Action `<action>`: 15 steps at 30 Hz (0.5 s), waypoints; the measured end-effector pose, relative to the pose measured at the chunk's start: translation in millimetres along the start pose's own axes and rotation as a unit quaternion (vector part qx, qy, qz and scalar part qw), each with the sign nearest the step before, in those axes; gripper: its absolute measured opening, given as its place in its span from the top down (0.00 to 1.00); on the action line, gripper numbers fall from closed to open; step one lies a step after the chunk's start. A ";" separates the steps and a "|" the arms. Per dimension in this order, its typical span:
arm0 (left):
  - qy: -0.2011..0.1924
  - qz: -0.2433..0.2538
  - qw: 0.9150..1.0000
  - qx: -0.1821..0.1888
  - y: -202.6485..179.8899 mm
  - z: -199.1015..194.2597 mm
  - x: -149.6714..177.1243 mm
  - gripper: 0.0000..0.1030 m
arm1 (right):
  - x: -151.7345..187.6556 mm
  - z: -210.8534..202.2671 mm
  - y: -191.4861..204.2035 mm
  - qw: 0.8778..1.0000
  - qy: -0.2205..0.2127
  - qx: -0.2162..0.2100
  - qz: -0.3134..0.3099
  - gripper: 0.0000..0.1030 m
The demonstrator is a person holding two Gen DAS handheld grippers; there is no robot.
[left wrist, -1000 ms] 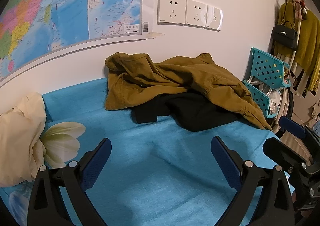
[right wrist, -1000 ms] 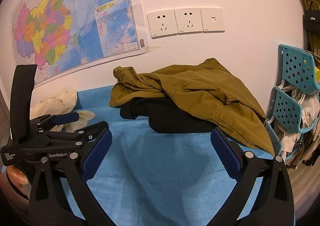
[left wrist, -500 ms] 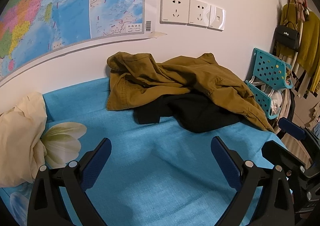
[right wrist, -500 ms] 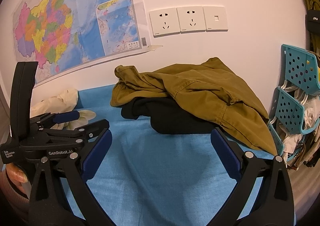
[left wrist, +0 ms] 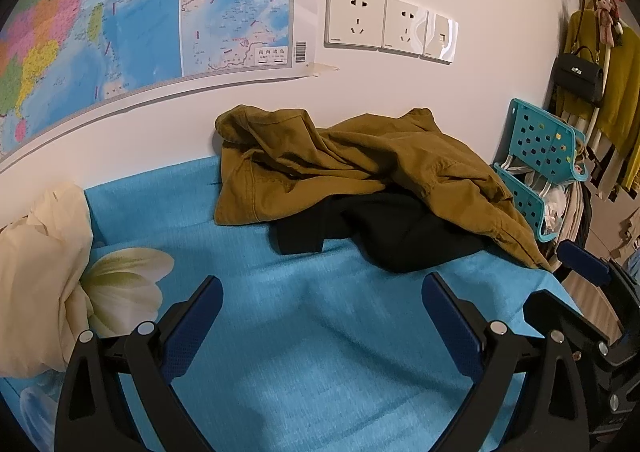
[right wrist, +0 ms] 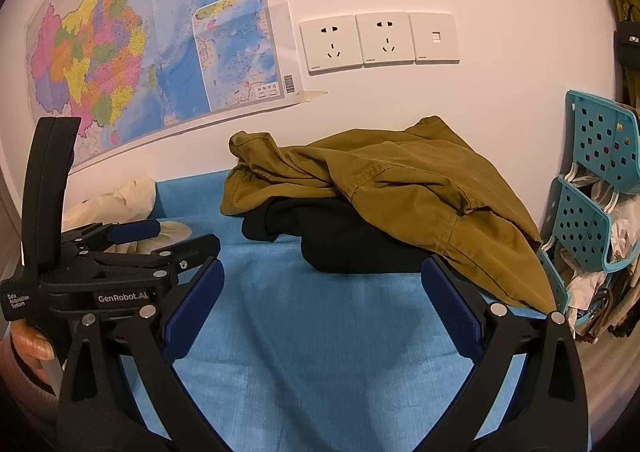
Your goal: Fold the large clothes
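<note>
A crumpled olive-brown garment (left wrist: 360,160) (right wrist: 400,188) lies heaped against the wall on the blue bed cover (left wrist: 320,352) (right wrist: 320,352). It partly covers a black garment (left wrist: 400,236) (right wrist: 344,240). My left gripper (left wrist: 320,300) hovers open over bare cover in front of the heap, nothing between its fingers. My right gripper (right wrist: 320,292) is open too, empty, its right finger (right wrist: 452,308) close to the olive hem. In the right wrist view the left gripper's body (right wrist: 120,264) shows at the left, held by a hand (right wrist: 32,348).
A cream cloth (left wrist: 40,272) lies bunched at the bed's left on a flower print (left wrist: 124,276). A teal perforated rack (left wrist: 540,156) (right wrist: 592,192) with clothes stands off the bed's right edge. Sockets (left wrist: 388,28) and a map (left wrist: 140,24) are on the wall.
Both grippers have drifted slightly toward the heap and lower; the clothes have not moved. Both stay open.
</note>
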State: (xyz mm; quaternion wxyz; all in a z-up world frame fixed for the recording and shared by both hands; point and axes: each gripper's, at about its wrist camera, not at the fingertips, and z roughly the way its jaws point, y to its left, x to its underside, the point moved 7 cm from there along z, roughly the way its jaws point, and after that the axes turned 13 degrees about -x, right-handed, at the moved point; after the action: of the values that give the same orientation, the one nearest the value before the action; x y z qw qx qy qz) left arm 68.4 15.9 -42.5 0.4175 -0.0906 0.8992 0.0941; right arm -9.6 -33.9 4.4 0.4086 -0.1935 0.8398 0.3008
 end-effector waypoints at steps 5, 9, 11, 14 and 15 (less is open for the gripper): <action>0.001 -0.001 1.000 -0.001 0.1 2.7 -3.5 0.07 | -4.5 4.4 1.0 1.000 -0.001 -0.001 -0.006 0.05; 0.001 -0.002 1.000 -0.001 0.2 5.0 -6.8 0.07 | -6.8 6.5 1.4 1.000 -0.002 -0.002 -0.009 0.05; 0.001 -0.002 1.000 -0.001 0.3 6.5 -7.9 0.07 | -6.1 6.0 1.4 1.000 -0.002 -0.002 -0.008 0.05; 0.003 -0.002 1.000 -0.004 0.2 9.6 -10.3 0.07 | -9.0 7.9 -0.2 1.000 -0.001 -0.001 -0.010 0.05; 0.002 -0.003 1.000 -0.005 0.6 11.0 -11.3 0.07 | -10.6 8.7 -1.1 1.000 0.000 -0.001 -0.011 0.05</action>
State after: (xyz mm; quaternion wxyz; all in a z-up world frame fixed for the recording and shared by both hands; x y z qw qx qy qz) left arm 83.5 20.1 -40.7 0.4152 -0.0953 0.8995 0.0970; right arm 2.2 -28.1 8.4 0.4121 -0.2030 0.8371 0.2970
